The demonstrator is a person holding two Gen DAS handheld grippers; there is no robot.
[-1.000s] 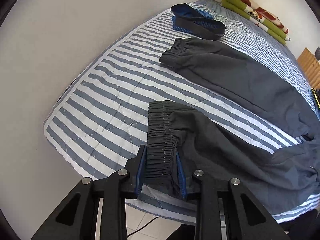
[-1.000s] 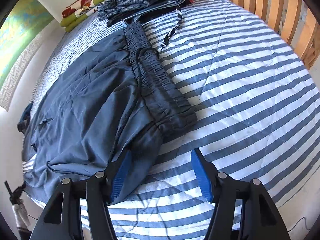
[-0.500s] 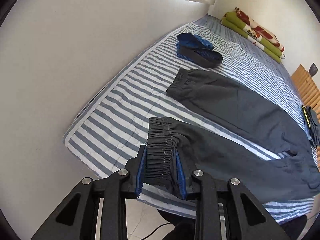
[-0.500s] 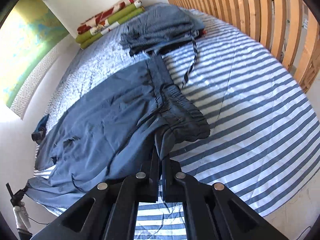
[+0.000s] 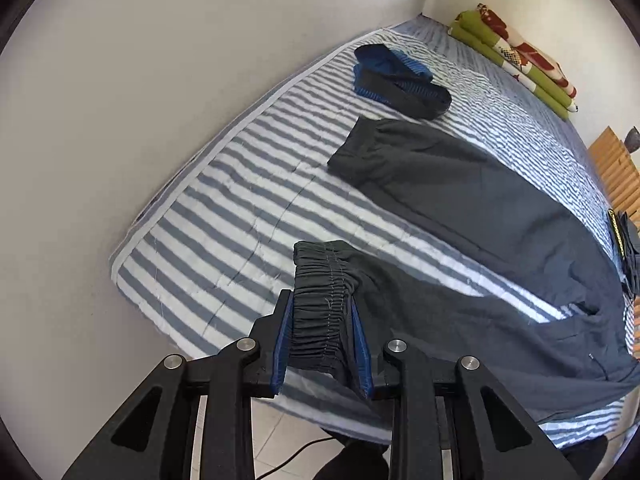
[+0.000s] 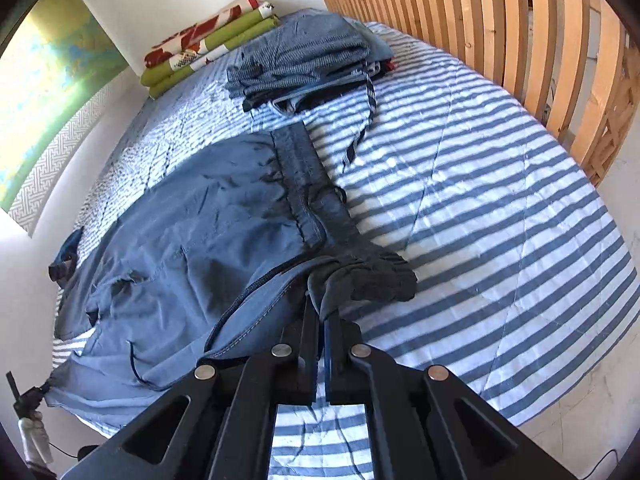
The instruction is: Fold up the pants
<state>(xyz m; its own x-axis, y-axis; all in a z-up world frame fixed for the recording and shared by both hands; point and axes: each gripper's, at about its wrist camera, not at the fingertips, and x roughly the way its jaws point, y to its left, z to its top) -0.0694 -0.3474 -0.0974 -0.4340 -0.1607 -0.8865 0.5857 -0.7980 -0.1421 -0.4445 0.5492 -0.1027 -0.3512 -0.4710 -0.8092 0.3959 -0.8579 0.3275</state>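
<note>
we see the pants (image 5: 500, 216) spread across the striped bed (image 5: 240, 208), dark grey in the left wrist view and washed bluish by sunlight in the right wrist view. our left claw (image 5: 322, 340) is closed on the elastic cuff (image 5: 320, 300) of the nearer leg, the gathered fabric bunched between its blue pads (image 5: 282, 344) and lifted off the mattress near the bed's corner. the other leg (image 5: 452, 176) lies flat farther up the bed, its cuff pointing toward the wall and well apart from the held one. our right claw (image 6: 322, 320) has its jaws pressed together on a pinch of fabric at the near end of the waistband (image 6: 308, 196), where the cloth bunches into a dark knot (image 6: 372, 276) just ahead of the fingertips; the waistband runs away from the claw toward a stack of folded clothes (image 6: 304, 60), and a drawstring (image 6: 360, 132) trails onto the stripes beside it. a folded blue and black garment (image 5: 396, 80) rests past the flat leg's cuff, apart from it. a rolled green and red blanket (image 6: 208, 48) lies along the far wall, and a wooden slatted headboard (image 6: 500, 36) stands along the bed's right side in the right wrist view. tiled floor (image 5: 276, 436) shows below the bed's edge.
</note>
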